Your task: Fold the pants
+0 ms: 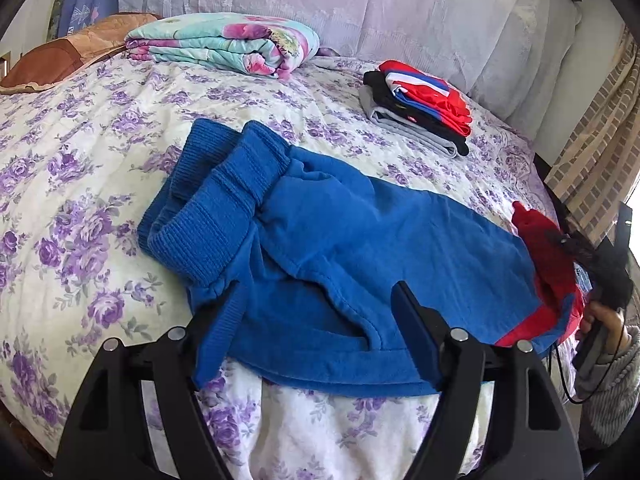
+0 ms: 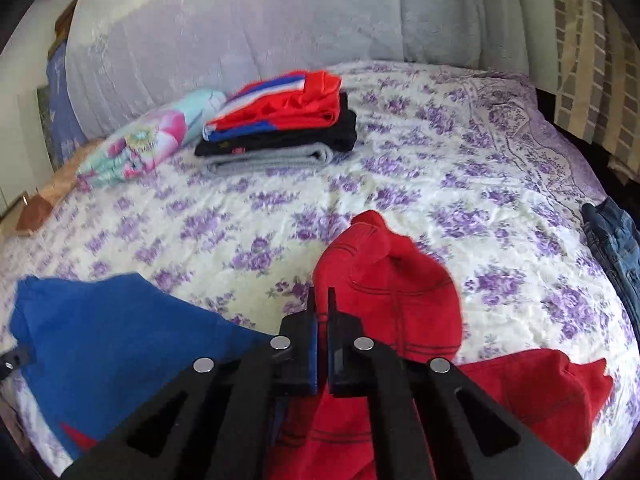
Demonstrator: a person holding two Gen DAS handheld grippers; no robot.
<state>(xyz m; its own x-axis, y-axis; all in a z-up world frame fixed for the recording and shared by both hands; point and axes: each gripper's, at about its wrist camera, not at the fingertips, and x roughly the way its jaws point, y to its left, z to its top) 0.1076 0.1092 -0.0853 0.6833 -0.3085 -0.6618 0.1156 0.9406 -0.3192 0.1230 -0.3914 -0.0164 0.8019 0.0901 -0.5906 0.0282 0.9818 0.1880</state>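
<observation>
Bed (image 1: 100, 128) under a purple-flowered cover carries everything, and the pants (image 1: 340, 248) lie across its near edge, their long axis running sideways in the left wrist view: ribbed blue cuffs to the left, red waist part (image 1: 548, 256) to the right. One pair is being worked on, blue in the legs and red at the top. The left gripper (image 1: 320, 312) hangs over the blue legs with its jaws spread wide and nothing pinched; blue cloth lies between and under its fingers. The right gripper (image 2: 322, 300) is nearer the waist end and appears closed on a fold of the red cloth (image 2: 384, 280). My guess is that the next fold brings the waist end toward the cuffs. Farther back sit one stack of folded clothes (image 1: 416, 108), one folded floral quilt (image 1: 224, 46), and one denim garment (image 2: 616, 244) at the bed's right edge
</observation>
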